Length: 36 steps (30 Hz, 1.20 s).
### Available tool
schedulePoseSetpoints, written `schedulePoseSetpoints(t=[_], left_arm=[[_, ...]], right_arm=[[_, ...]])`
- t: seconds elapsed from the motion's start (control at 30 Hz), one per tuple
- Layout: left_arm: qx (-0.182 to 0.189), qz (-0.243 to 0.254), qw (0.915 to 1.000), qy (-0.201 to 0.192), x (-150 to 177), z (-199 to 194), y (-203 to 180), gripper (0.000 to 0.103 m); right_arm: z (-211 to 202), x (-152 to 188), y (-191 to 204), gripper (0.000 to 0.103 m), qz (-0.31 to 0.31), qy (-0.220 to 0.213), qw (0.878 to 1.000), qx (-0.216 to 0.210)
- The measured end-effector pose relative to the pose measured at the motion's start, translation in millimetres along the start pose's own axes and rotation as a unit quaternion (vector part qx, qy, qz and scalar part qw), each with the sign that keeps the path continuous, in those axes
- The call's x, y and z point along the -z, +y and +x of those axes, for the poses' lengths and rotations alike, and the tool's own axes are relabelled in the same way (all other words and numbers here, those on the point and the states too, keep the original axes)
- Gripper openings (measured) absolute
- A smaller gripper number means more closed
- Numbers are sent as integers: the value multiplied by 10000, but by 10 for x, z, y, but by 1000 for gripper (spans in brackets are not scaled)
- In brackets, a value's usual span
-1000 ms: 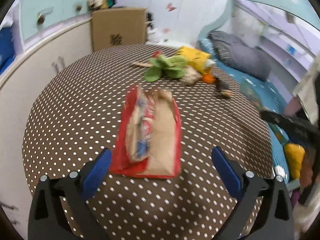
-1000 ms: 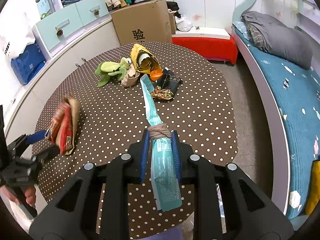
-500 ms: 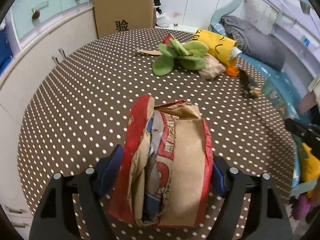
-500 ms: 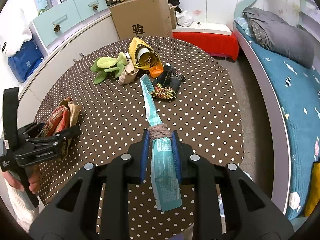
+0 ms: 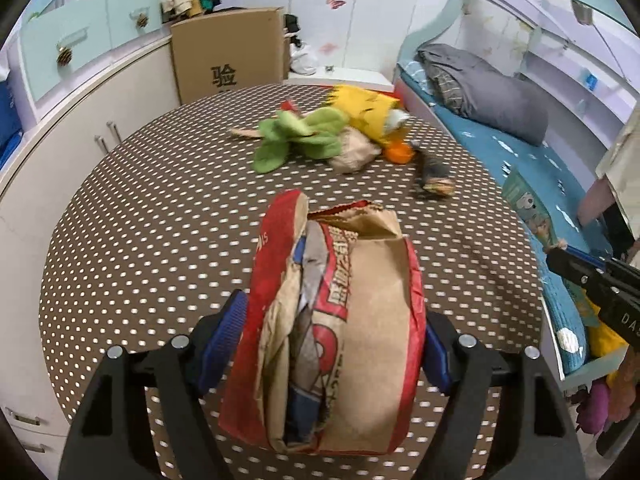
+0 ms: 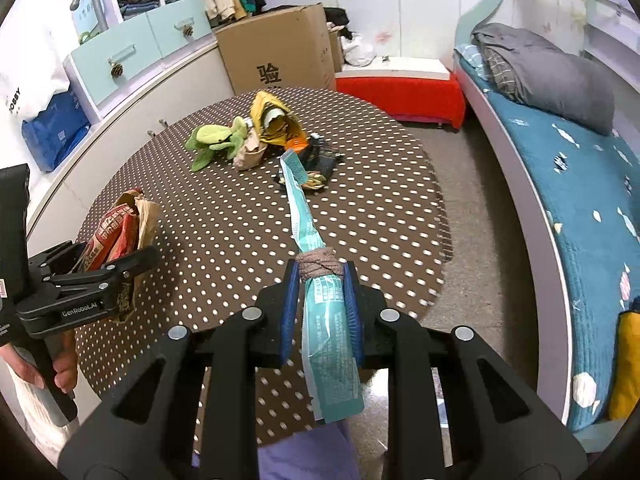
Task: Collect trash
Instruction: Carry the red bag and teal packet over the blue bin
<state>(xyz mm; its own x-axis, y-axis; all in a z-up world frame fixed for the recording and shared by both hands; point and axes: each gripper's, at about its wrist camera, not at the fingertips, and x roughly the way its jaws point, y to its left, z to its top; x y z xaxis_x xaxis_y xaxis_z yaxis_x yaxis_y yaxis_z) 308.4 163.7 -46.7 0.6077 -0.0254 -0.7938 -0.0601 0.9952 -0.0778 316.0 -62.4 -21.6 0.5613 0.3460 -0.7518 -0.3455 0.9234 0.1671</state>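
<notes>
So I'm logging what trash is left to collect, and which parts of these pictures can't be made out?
- Dark wrappers, right wrist view: the teal packet covers part; too small to identify.
- Paper bag contents, left wrist view: folded sides hide them.
- Pile by the green plush, left wrist view: blurred.

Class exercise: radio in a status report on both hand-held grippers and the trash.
Left hand-held gripper shut on paper bag. Right hand-held gripper shut on teal wrapper. More litter beside green plush on dotted table. Nothing in the way.
</notes>
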Motion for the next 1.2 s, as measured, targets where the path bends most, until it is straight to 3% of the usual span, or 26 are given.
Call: schedulePoseSetpoints(t=[0.33,0.73,1.2], left_arm=[[370,517,9980,-49,-28,-35,-742,76],[893,1132,9895,115,41,73,-1628,76],[1288,1830,9709,853,334,540,-2571,76]], right_arm=[[-316,229,-411,22,350,-146,9988,294],[-602,548,-1030,22,972,-176,9920,781],[-647,1005,-1696,23,1691,141,9778,1233]])
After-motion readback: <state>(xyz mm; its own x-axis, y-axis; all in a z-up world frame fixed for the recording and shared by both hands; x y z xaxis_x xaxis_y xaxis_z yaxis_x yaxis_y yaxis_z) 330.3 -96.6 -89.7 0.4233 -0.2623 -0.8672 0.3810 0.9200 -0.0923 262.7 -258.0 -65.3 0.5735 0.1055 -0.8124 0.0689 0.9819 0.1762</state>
